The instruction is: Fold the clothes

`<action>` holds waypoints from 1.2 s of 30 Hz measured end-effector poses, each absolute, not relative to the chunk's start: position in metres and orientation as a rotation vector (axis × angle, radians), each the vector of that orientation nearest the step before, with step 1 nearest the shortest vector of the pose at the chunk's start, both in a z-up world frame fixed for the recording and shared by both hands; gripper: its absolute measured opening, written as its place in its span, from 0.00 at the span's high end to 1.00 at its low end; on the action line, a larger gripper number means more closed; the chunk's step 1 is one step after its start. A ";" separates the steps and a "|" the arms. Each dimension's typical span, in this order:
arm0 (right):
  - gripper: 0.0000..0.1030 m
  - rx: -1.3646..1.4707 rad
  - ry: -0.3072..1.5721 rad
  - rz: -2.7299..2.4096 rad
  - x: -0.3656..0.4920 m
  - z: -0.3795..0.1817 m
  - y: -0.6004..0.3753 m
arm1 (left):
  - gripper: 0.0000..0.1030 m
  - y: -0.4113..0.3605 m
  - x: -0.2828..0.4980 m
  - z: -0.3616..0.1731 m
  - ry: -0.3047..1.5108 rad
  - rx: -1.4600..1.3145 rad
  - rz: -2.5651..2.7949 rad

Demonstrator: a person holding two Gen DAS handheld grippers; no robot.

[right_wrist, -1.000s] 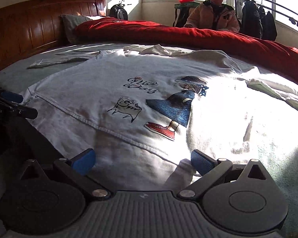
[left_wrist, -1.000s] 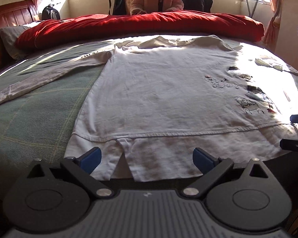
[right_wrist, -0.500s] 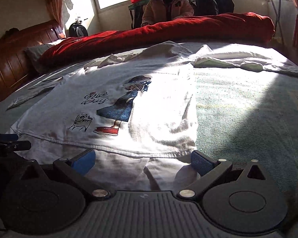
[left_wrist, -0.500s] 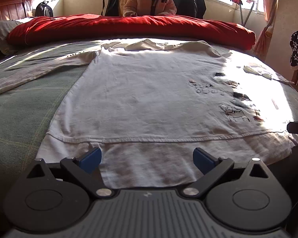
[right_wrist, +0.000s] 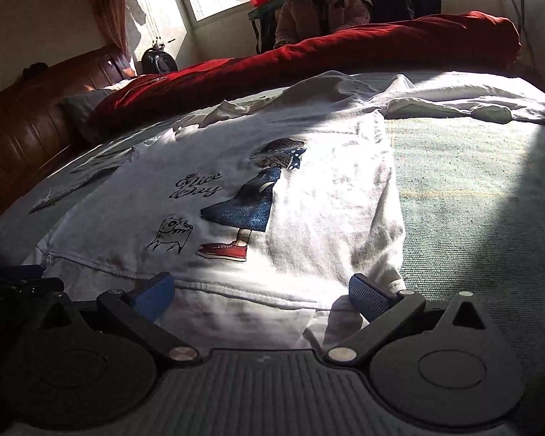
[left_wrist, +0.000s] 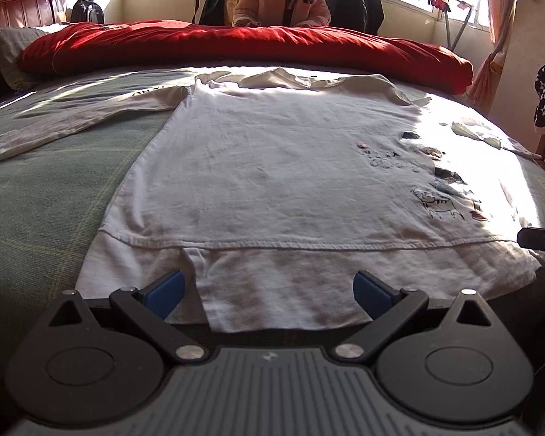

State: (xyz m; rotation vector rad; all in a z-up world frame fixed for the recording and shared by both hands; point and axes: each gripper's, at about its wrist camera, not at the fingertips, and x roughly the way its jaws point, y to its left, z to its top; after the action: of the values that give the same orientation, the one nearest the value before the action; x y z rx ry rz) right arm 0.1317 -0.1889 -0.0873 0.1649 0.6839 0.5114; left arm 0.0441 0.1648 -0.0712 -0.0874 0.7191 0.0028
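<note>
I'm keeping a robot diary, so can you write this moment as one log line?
step: reach hem | left gripper: open | right gripper: open | white shirt: flat on bed

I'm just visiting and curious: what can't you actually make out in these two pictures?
- Shirt print, left view: washed out by sun glare.
- Shirt hem under the right gripper, right view: covered by the tool body.
- Left gripper: only a dark tip shows at the right view's left edge.
- Sleeve lettering: too small.

We see the bed (left_wrist: 47, 196), its green cover bare at both sides; a white long-sleeved shirt (left_wrist: 272, 167) lies flat across it, a rolled red quilt (left_wrist: 236, 47) along the far edge.
</note>
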 end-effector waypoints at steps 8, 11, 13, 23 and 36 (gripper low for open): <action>0.00 0.079 0.669 0.488 0.125 -0.090 -0.179 | 0.04 0.158 0.082 -0.057 0.706 -0.101 -0.059; 0.00 0.042 0.661 0.482 0.122 -0.091 -0.175 | 0.04 0.160 0.088 -0.072 0.760 -0.117 -0.027; 0.00 0.039 0.661 0.483 0.123 -0.092 -0.175 | 0.04 0.163 0.081 -0.077 0.735 -0.123 -0.026; 0.00 0.069 0.659 0.483 0.123 -0.092 -0.179 | 0.04 0.160 0.057 -0.068 0.731 -0.144 0.007; 0.00 0.094 0.613 0.532 0.153 -0.049 -0.186 | 0.04 0.148 0.115 -0.029 0.663 -0.231 -0.049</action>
State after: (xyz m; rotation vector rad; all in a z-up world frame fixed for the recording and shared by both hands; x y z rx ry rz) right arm 0.1534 -0.1855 -0.0489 0.0943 0.6126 0.5325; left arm 0.1150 0.1482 -0.0290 -0.2315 0.6631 -0.0494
